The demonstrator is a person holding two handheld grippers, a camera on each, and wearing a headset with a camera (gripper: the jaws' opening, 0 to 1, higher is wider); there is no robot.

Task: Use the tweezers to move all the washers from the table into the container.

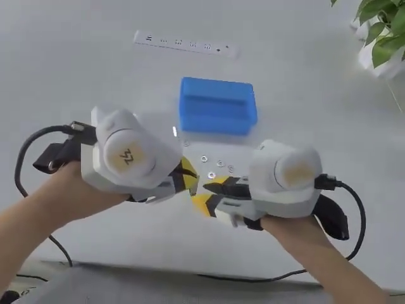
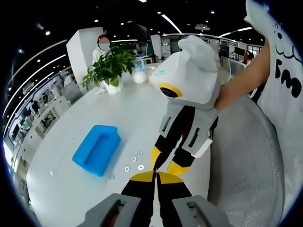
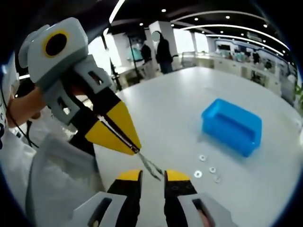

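Thin metal tweezers [image 3: 149, 164] stick out of my left gripper [image 3: 134, 148], which is shut on them. Their free end lies in the gap between the yellow tips of my right gripper [image 3: 153, 176], which is open. In the head view the left gripper [image 1: 188, 174] and right gripper [image 1: 205, 193] meet tip to tip near the table's front. Several small washers [image 1: 211, 175] lie on the white table just beyond them. The washers [image 3: 202, 157] are in front of the blue container [image 1: 217, 104], an open rectangular tub [image 3: 232, 124]. The left gripper view has the container [image 2: 97, 147] at left and washers [image 2: 134, 159] beside it.
A white power strip [image 1: 185, 43] lies at the far side of the table [image 1: 304, 76]. A potted plant [image 1: 380, 31] stands at the far right corner. Black cables trail off both grippers over the front edge. People stand in the room behind.
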